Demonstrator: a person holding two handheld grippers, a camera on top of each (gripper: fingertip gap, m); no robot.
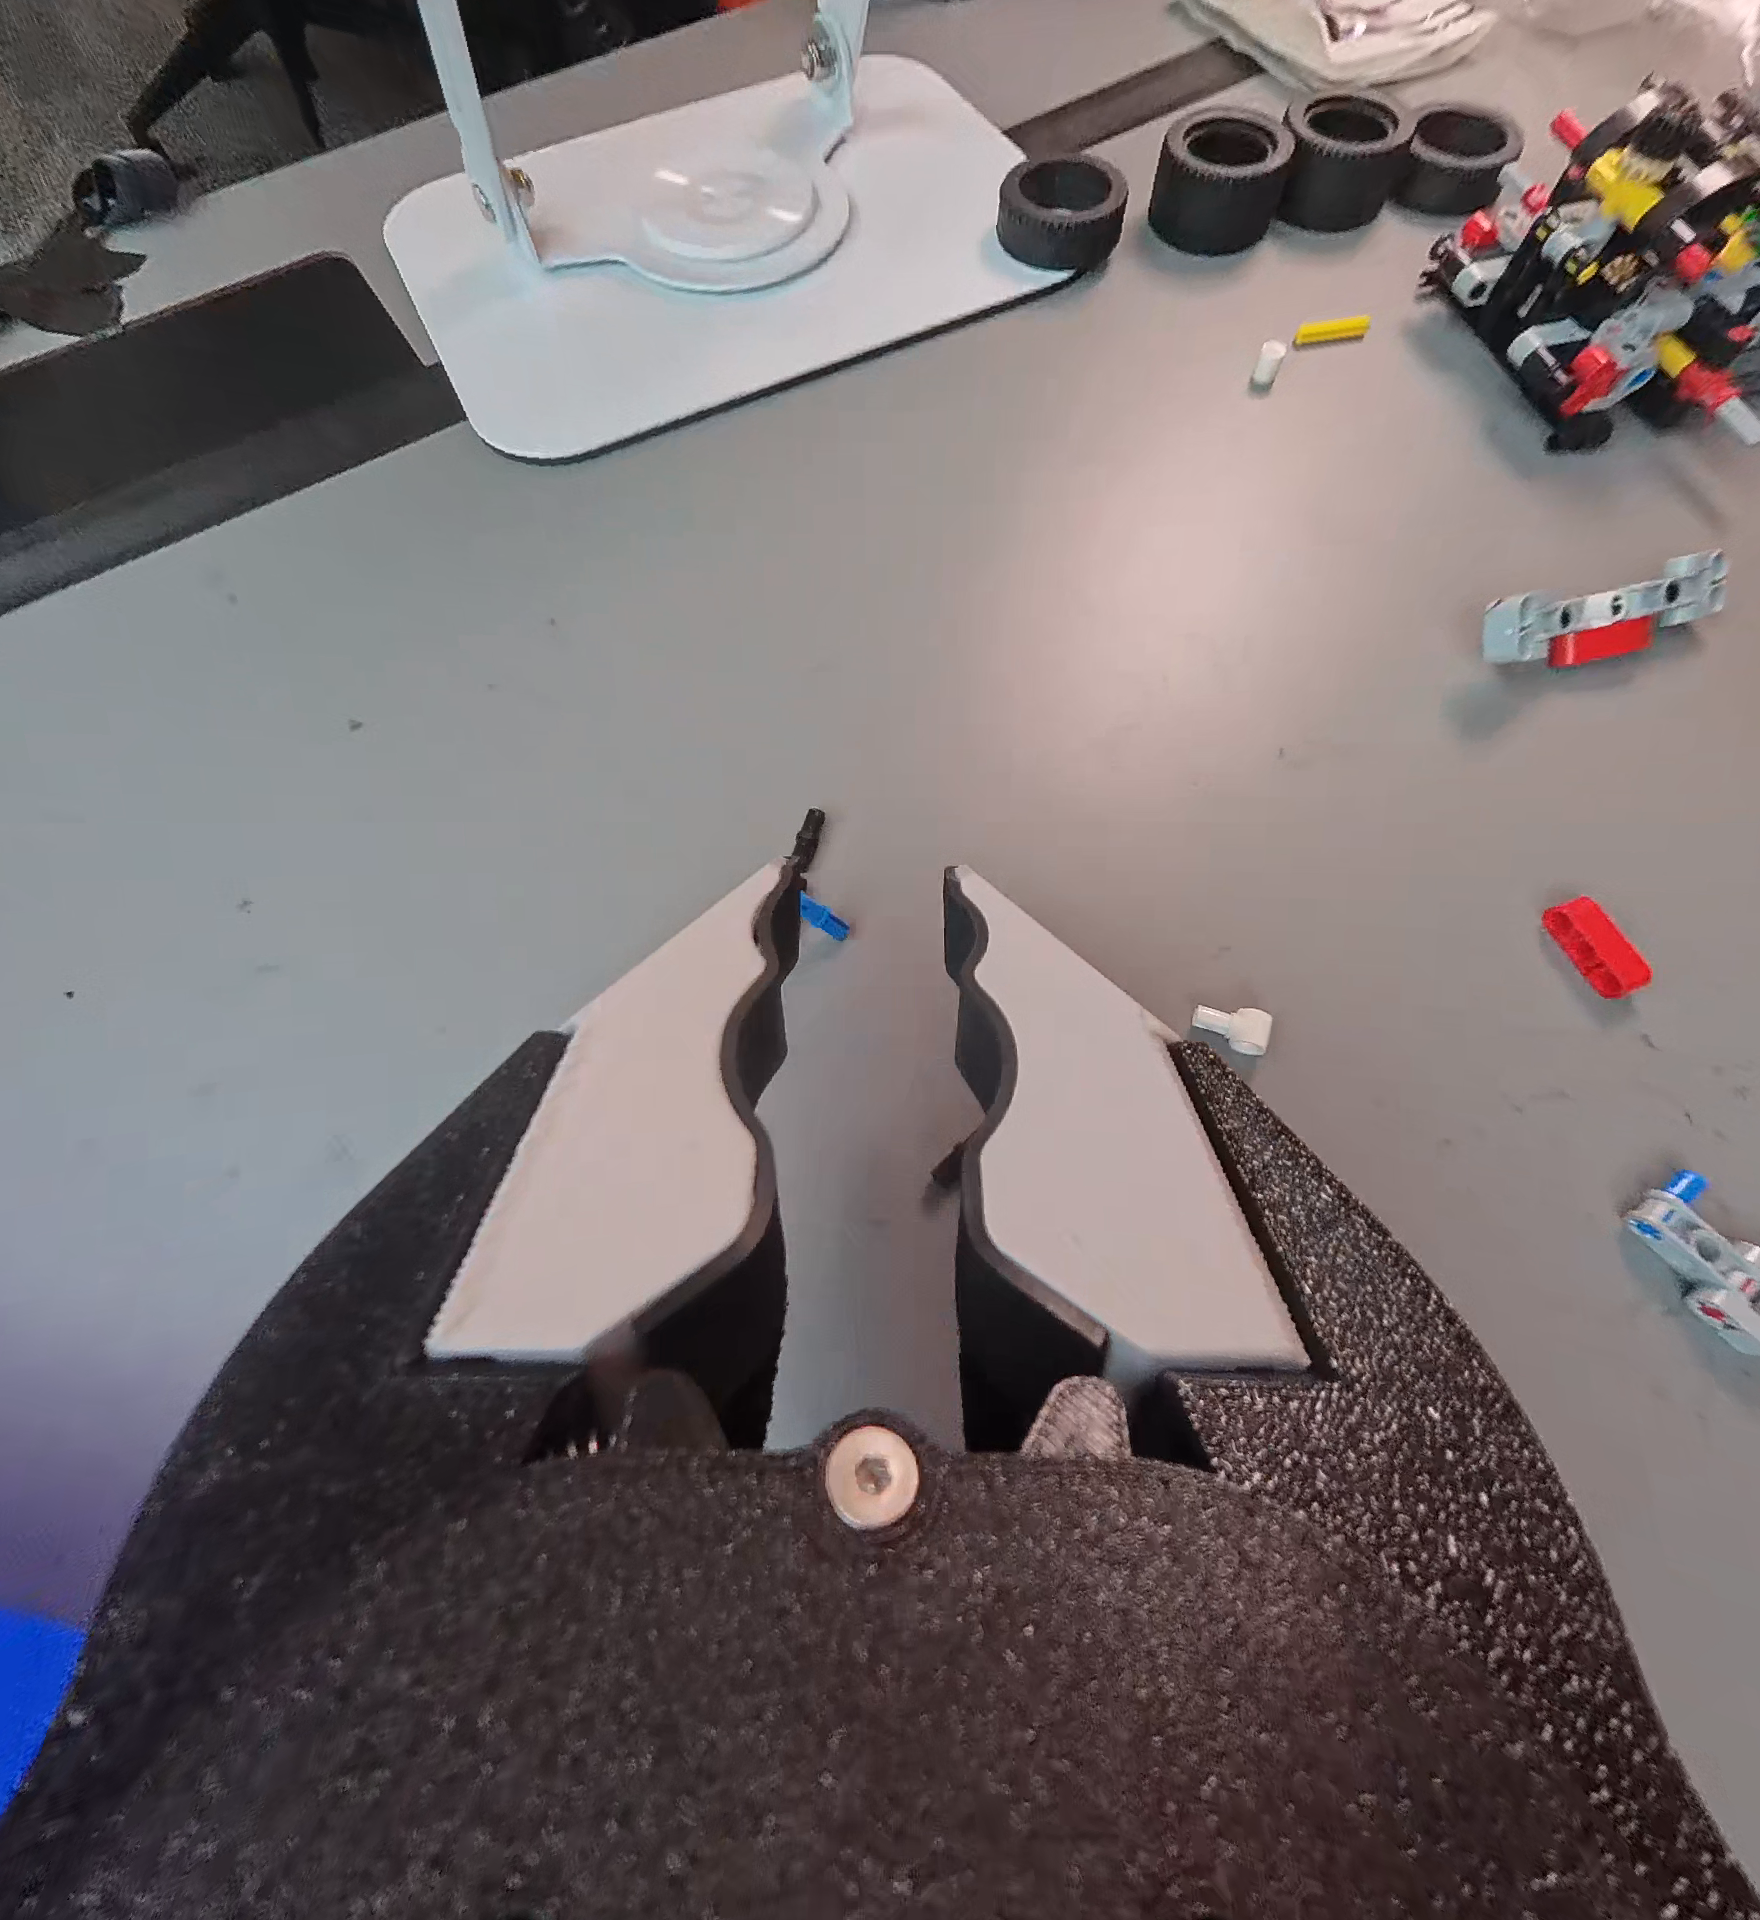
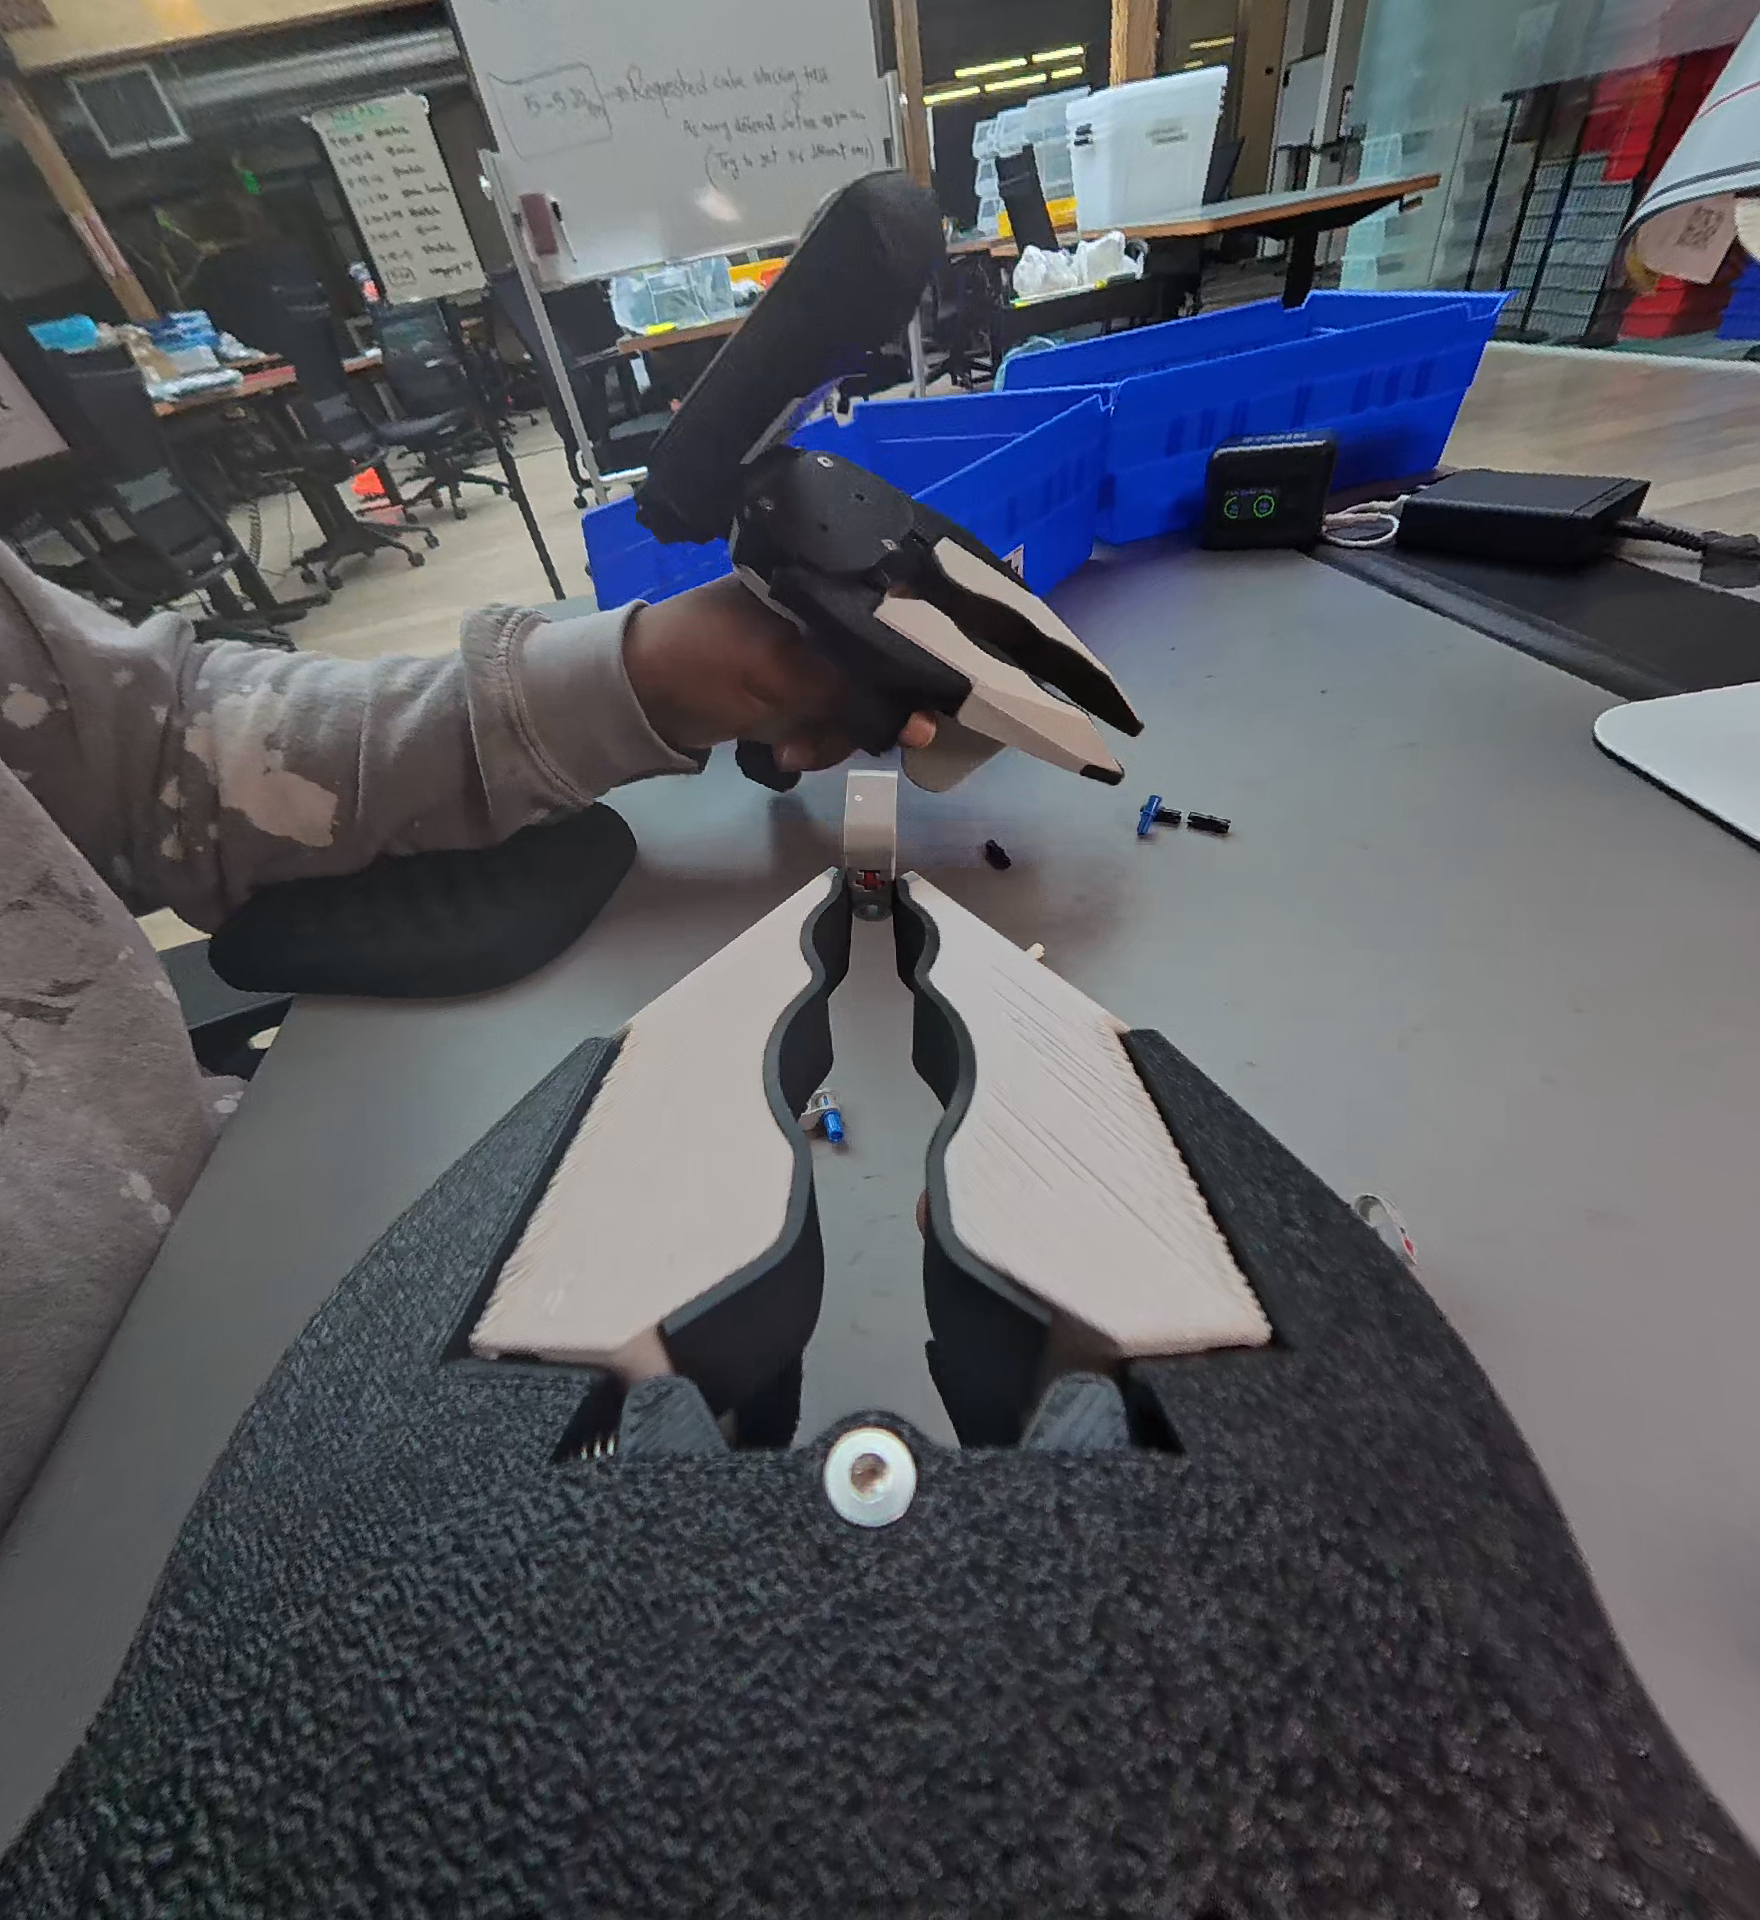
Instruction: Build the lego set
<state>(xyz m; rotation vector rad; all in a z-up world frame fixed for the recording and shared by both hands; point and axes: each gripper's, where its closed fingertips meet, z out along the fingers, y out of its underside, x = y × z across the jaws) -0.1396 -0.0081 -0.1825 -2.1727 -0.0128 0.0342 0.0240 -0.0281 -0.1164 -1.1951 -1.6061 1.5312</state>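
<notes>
My right gripper [image 2: 868, 894] is shut on a small light grey lego piece [image 2: 870, 821] with a red bit at its base, and holds it upright above the grey table [image 2: 1323, 1039]. My left gripper [image 1: 871, 883] is open and empty, low over the table; it also shows in the right wrist view [image 2: 1084, 727], held by a hand just behind the grey piece. A blue pin [image 1: 822, 914] and a black pin [image 1: 810, 831] lie by its left fingertip. The part-built lego car [image 1: 1665, 281] stands at the far right.
Several black tyres [image 1: 1219, 182] stand beside a white stand base [image 1: 710, 260]. Loose parts lie to the right: a grey beam with a red piece [image 1: 1603, 623], a red beam [image 1: 1595, 948], a grey connector [image 1: 1234, 1029], a grey assembly [image 1: 1728, 1278]. Blue bins [image 2: 1167, 436] stand behind. Across from one pair of fingers to the other is roughly 20 cm. The right gripper is farther from the black pin [image 1: 810, 831], some 20 cm, than the left, some 5 cm. Seen from the right wrist view [image 2: 1217, 825] as well.
</notes>
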